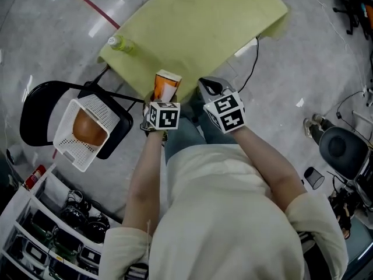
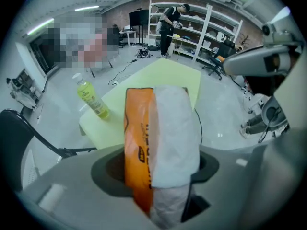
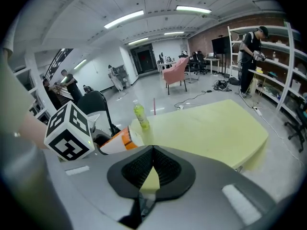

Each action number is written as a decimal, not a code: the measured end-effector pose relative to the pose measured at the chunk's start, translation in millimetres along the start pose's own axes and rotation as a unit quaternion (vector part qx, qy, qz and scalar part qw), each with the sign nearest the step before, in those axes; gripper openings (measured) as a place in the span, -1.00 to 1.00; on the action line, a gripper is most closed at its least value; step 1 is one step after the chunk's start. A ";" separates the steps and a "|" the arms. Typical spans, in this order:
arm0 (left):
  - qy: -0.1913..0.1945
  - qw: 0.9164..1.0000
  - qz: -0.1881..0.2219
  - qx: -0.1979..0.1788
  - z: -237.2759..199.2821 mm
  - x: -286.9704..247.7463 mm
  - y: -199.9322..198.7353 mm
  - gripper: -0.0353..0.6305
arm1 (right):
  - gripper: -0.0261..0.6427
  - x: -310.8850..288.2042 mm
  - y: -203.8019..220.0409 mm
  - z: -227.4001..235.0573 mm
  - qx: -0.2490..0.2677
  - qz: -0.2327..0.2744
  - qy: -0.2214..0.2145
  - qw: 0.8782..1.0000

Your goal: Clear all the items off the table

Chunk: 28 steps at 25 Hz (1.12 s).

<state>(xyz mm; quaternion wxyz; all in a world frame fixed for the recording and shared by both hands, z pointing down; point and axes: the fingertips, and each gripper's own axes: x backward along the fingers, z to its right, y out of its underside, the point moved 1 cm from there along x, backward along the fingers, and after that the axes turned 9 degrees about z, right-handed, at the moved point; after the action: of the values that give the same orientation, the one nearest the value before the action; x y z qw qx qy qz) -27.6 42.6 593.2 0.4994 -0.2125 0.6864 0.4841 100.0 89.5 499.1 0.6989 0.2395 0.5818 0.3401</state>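
Note:
An orange and white packet [image 1: 167, 84] stands upright between the jaws of my left gripper [image 1: 164, 98], which is shut on its lower end above the near edge of the yellow-green table [image 1: 204, 22]. In the left gripper view the packet [image 2: 160, 133] fills the middle, clamped in my left gripper [image 2: 160, 171]. A yellow drink bottle [image 1: 120, 44] stands on the table's left corner, also seen as the bottle [image 2: 91, 98] and the bottle [image 3: 139, 115]. My right gripper [image 1: 208, 87] is beside the left one, shut and empty [image 3: 152, 169].
A black chair [image 1: 44, 107] left of the table carries a white basket [image 1: 76, 150] with an orange round thing in it. Low shelves [image 1: 52, 226] of gear stand at the bottom left. A cable [image 1: 252, 57] runs over the floor. A person stands at far shelving [image 2: 170, 20].

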 end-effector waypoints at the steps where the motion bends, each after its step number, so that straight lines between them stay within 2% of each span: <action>1: 0.000 1.000 0.004 0.005 0.5 6.2 -1.2 -0.02 | -0.93 2.1 -2.8 -2.7 0.004 0.002 -0.002 1.000; 13: 0.001 0.998 0.046 0.031 -13.1 65.7 -25.2 -0.02 | -0.92 13.3 -36.7 -32.7 0.045 0.011 -0.027 0.999; 19: -0.004 0.997 0.065 0.037 -32.7 89.5 -30.1 -0.02 | -0.93 10.4 -55.5 -50.8 0.064 0.020 -0.035 0.997; 28: -0.021 0.994 0.083 0.071 -75.3 112.8 -24.1 -0.02 | -0.92 -7.6 -79.4 -87.6 0.094 0.031 -0.060 0.993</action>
<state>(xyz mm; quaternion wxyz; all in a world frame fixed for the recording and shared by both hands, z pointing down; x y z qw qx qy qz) -91.5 -12.4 484.2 0.4854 -0.1086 0.7239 0.4782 29.4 26.5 427.8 0.6961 0.3421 0.5607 0.2899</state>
